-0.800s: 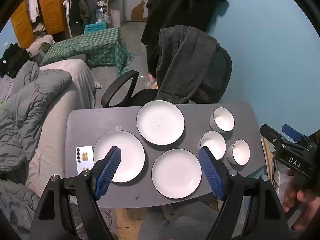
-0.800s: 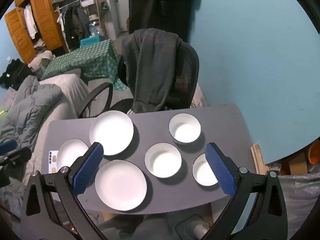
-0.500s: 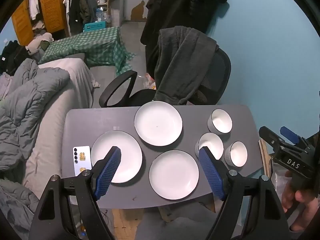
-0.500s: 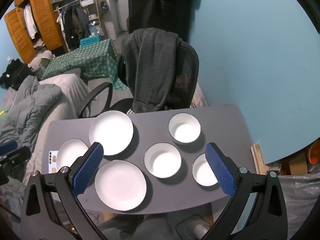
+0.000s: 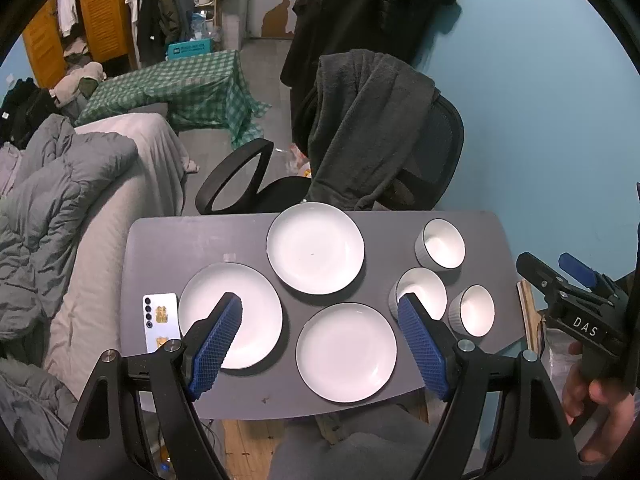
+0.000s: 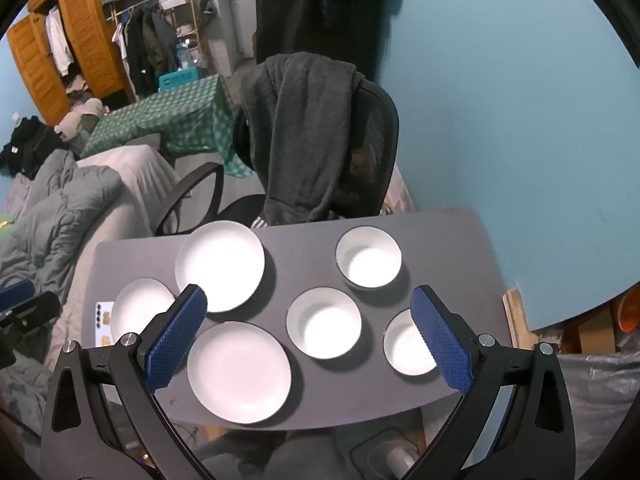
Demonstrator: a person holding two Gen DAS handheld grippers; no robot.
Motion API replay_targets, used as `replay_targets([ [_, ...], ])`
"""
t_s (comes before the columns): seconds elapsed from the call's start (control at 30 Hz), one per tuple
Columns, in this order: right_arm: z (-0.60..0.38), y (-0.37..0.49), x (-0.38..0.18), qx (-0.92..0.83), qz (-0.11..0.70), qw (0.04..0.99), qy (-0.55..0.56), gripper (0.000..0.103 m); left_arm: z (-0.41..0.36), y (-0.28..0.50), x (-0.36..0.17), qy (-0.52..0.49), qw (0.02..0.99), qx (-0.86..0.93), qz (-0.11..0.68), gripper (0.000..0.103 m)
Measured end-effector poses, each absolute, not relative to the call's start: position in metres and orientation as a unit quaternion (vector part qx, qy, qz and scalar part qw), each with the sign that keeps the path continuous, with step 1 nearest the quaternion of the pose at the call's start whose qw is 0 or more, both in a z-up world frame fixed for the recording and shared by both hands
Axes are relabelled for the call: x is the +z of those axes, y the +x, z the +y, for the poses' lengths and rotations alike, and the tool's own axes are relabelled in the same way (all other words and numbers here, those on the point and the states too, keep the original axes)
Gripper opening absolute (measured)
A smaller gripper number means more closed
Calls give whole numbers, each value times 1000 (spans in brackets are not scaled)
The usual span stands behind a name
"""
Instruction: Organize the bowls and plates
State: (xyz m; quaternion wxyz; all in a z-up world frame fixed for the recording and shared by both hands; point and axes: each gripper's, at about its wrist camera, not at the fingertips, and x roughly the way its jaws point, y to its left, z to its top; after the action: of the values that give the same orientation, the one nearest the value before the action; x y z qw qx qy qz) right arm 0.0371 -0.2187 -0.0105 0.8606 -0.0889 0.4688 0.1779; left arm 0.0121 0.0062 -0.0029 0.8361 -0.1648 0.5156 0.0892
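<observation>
Surface: grey table (image 5: 192, 240), chair (image 5: 424, 160) behind it.
Plates: three white plates (image 5: 315, 247) spread over the table's left half.
Bowls: three bowls (image 6: 368, 257) on its right half.
My left gripper (image 5: 320, 344): fingers spread wide, holding nothing, above the plates.
My right gripper (image 6: 308, 336): fingers spread wide, holding nothing, above the bowls.

A white phone (image 5: 161, 322) lies at the left edge of a gray table (image 5: 200, 240). Behind it, center frame, a dark hoodie (image 5: 360, 120) drapes an office chair (image 5: 436, 148); a gray duvet (image 5: 52, 200) fills the left, a green checked cloth (image 5: 180, 88) upper left.
</observation>
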Motion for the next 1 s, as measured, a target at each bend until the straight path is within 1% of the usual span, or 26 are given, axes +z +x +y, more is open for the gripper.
replay_targets([
  [1.0, -213, 46, -12, 179, 476, 856, -92, 99, 12, 21, -4, -168, 836, 83, 515, 82],
])
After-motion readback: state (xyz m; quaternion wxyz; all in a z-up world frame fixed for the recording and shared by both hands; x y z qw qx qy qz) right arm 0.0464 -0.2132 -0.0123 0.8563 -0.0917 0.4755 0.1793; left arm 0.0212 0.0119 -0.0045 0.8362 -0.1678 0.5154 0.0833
